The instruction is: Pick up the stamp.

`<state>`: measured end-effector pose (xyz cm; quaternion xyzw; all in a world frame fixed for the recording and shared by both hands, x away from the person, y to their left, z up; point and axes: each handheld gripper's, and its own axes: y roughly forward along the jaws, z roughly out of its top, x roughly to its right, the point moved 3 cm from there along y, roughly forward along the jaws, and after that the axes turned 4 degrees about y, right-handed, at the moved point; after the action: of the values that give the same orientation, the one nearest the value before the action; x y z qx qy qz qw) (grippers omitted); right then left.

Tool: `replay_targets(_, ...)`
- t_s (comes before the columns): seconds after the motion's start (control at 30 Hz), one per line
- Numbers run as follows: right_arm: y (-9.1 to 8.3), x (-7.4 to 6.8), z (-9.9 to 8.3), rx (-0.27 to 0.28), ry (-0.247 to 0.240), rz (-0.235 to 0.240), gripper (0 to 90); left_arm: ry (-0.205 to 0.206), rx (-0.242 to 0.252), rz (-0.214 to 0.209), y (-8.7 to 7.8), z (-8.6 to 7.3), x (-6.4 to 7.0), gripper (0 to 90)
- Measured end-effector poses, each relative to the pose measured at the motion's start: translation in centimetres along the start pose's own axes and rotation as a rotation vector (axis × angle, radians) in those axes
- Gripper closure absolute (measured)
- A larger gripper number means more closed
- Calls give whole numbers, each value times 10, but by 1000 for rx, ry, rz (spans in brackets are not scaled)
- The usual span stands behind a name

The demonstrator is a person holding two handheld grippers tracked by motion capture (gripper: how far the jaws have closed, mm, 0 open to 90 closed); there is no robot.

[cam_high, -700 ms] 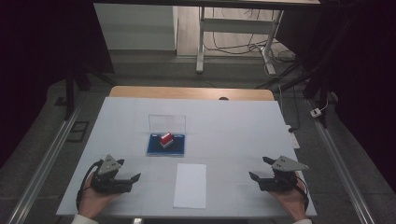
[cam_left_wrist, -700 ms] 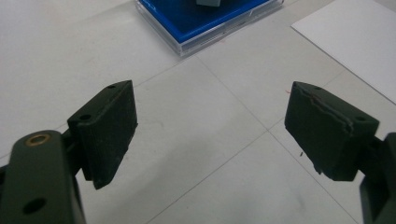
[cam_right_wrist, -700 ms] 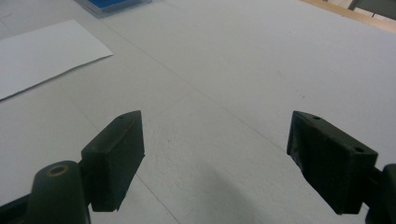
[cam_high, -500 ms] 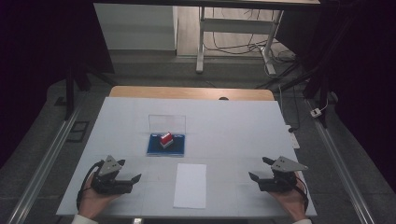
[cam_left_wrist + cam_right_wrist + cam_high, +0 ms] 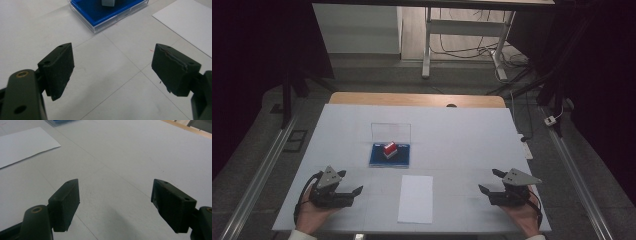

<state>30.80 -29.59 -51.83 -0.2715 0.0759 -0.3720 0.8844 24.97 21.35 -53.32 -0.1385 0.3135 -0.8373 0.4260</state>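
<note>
Left gripper [image 5: 346, 193]: jaws spread wide, nothing between them; bare desk [image 5: 112, 82] shows in the gap in its own view. Right gripper [image 5: 492, 186]: jaws likewise wide apart and empty over bare desk surface.

Change since the earlier high-view frames: almost none. The left gripper sits about where it was, perhaps slightly lower toward the near edge; the right gripper is unmoved. Both hands rest at the near corners. Judgement: a rest pose, work not yet begun.

Outward from the left jaws: a blue tray [image 5: 100, 15] in a clear case lies ahead, apart from the jaws, with a small block standing on it. In the high view this is a red-and-white block [image 5: 389, 149] on the blue base, the clear lid [image 5: 390, 132] standing upright behind it, mid-desk. A white sheet of paper [image 5: 416, 198] lies flat between the two grippers, nearer the front edge, touching neither.

Judgement: the block and case are the nearest candidates to handle; the left gripper has the shorter reach.
</note>
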Motion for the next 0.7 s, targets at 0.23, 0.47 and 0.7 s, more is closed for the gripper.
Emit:
replay_targets(0.23, 1, -3, 0, 2, 2, 1, 240, 13, -5, -9, -1, 2, 1, 196)
replay_targets(0.47, -1, -3, -1, 11, 9, 6, 247, 14, -5, -11, -4, 8, 1, 201)
replay_targets(0.7, 0, -2, -3, 15, 8, 5, 253, 26, -21, -10, -2, 21, -1, 202)
